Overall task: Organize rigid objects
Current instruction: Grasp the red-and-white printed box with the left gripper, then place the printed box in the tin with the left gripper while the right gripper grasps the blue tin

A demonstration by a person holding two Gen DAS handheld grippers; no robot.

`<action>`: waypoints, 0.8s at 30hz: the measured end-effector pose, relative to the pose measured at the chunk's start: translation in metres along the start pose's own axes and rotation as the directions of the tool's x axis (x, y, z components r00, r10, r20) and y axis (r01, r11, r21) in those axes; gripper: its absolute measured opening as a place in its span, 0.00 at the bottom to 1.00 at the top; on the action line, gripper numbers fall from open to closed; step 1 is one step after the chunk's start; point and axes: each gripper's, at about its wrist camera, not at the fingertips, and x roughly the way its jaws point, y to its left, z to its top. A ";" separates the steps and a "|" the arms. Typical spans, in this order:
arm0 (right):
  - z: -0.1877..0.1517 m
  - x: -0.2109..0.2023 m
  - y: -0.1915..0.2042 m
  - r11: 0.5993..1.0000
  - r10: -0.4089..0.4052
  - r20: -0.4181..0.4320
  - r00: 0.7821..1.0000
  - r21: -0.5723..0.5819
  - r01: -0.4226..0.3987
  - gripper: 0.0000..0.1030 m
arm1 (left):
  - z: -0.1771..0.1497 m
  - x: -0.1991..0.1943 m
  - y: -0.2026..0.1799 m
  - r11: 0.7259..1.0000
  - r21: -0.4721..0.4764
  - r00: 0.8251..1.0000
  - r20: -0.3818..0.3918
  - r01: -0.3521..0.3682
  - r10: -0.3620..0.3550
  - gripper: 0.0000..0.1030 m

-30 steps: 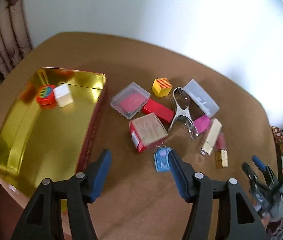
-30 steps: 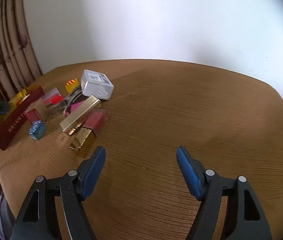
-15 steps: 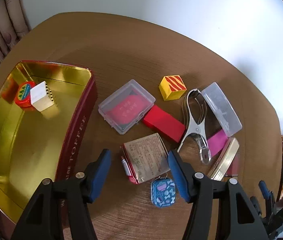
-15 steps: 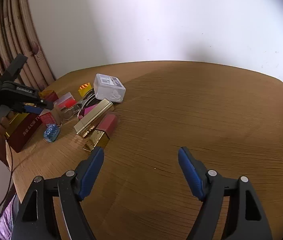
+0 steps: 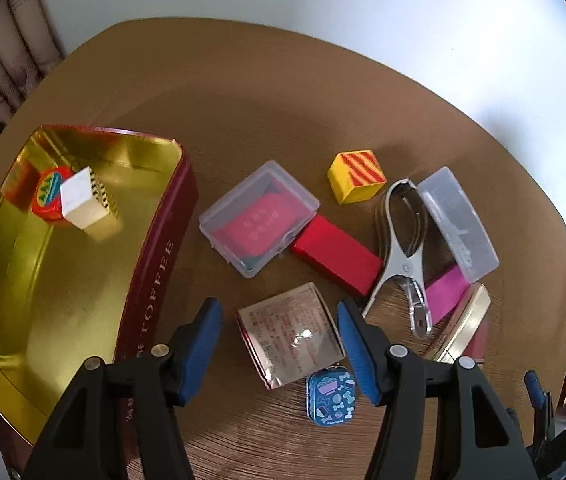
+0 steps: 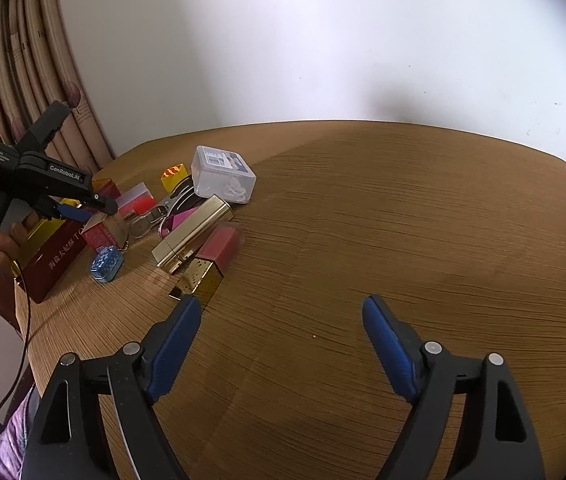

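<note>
My left gripper [image 5: 279, 312] is open, its blue pads on either side of a red box with a foil label [image 5: 291, 334], above it and not touching. A gold-lined red toffee tin [image 5: 151, 280] at the left holds a white block [image 5: 83, 200] and a round red piece [image 5: 49, 196]. Loose on the table lie a clear case with a red insert [image 5: 259, 216], a red block [image 5: 337, 254], a yellow striped cube [image 5: 357, 176], a metal clip [image 5: 403, 248] and a small blue tin [image 5: 333, 398]. My right gripper [image 6: 281, 312] is open and empty over bare table.
A clear lidded box [image 5: 459, 224], a pink piece [image 5: 445, 290] and a gold case [image 5: 465, 320] lie at the right of the pile. In the right wrist view a gold-and-red lipstick box [image 6: 211, 260] lies just beyond my left pad. The wooden table [image 6: 403, 220] extends right.
My left gripper moved forward and down over the pile, and the red foil-label box now sits between its pads. My right gripper stayed open and turned slightly.
</note>
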 end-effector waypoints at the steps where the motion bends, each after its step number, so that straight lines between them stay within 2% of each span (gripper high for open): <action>1: 0.000 0.000 0.000 1.000 0.002 -0.001 1.000 -0.001 -0.002 0.79 | 0.000 0.001 -0.001 1.000 -0.002 1.000 -0.003 0.000 0.000 0.59; 6: 0.000 0.000 0.000 1.000 0.002 -0.003 1.000 0.003 -0.002 0.80 | 0.003 0.010 0.005 1.000 -0.010 1.000 -0.008 -0.028 0.028 0.59; 8: 0.000 0.000 0.000 1.000 0.000 -0.003 1.000 0.004 0.000 0.84 | 0.003 0.016 0.010 1.000 -0.022 1.000 -0.024 -0.014 0.013 0.59; 9: 0.000 0.000 0.000 1.000 0.000 -0.002 1.000 0.003 0.000 0.84 | 0.002 0.019 0.013 0.999 -0.034 1.000 -0.028 0.008 -0.009 0.49; 10: 0.000 0.000 -0.001 1.000 0.001 -0.002 1.000 0.003 -0.001 0.84 | 0.001 0.020 0.015 0.999 -0.045 0.999 -0.023 0.030 -0.031 0.49; 12: 0.000 0.001 -0.001 1.000 0.001 -0.006 1.000 0.004 -0.001 0.85 | -0.002 0.016 0.020 0.996 -0.064 0.998 0.025 0.060 -0.059 0.45; 14: 0.000 0.001 -0.001 1.000 0.001 -0.008 1.000 0.005 -0.001 0.85 | -0.006 0.012 0.022 0.994 -0.064 0.996 0.042 0.083 -0.081 0.43; 19: 0.000 -0.005 0.000 1.000 -0.009 0.026 1.000 -0.002 0.009 0.85 | -0.021 -0.019 0.021 0.995 -0.023 0.987 0.129 0.100 -0.096 0.43; 21: 0.001 -0.008 0.008 1.000 -0.022 0.037 0.999 -0.021 0.023 0.85 | -0.030 -0.037 0.024 0.992 -0.014 0.980 0.154 0.128 -0.124 0.43; 24: 0.007 -0.008 0.036 0.994 0.103 0.004 0.995 -0.017 -0.103 0.85 | -0.043 -0.059 0.034 0.989 -0.020 0.973 0.183 0.144 -0.138 0.43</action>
